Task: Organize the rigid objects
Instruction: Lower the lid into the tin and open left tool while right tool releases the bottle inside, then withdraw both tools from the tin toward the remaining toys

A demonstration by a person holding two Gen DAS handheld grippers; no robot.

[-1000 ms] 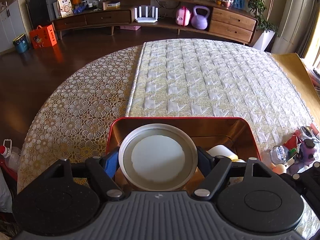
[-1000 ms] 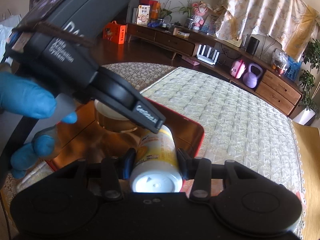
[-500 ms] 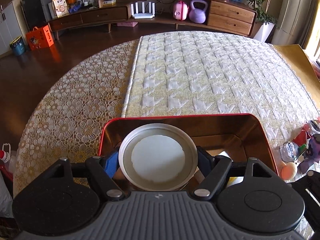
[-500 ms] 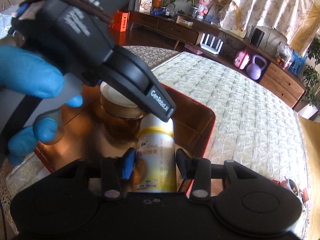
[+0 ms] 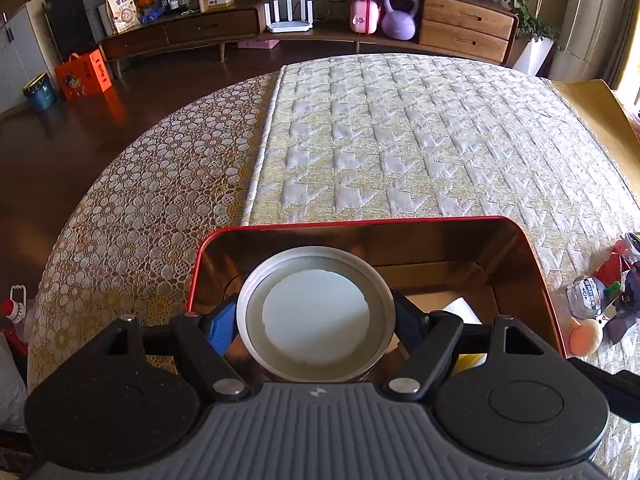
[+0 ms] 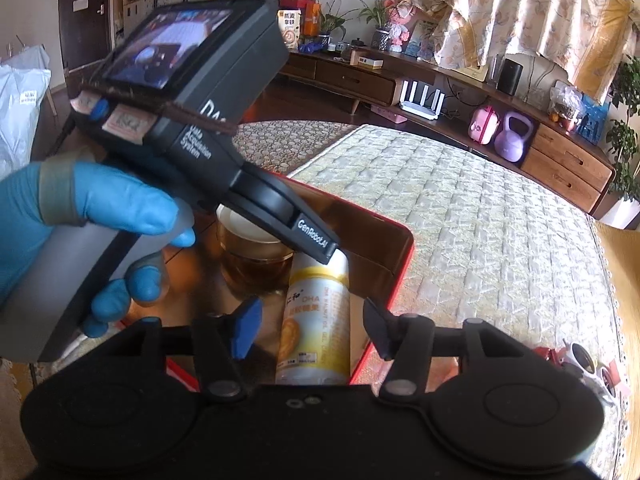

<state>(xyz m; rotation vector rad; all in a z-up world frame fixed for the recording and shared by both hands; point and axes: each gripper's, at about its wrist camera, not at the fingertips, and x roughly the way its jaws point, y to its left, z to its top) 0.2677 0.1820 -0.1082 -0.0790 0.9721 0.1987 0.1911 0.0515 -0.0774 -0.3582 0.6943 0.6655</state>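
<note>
Left wrist view: left gripper (image 5: 316,320) clamped on a round tin (image 5: 316,322), pads tight against its sides, white lid facing up. Tin sits inside the red tray (image 5: 520,236) on the quilted table cover (image 5: 400,140). Small toys (image 5: 600,300) lie just right of the tray.

Right wrist view: right gripper (image 6: 312,326) with jaws opening, pads clear of the yellow-label bottle (image 6: 316,320) that lies between them on its side in the tray (image 6: 404,248). Blue-gloved hand (image 6: 80,216) grips the left gripper's handle; tin (image 6: 252,244) just behind the bottle
</note>
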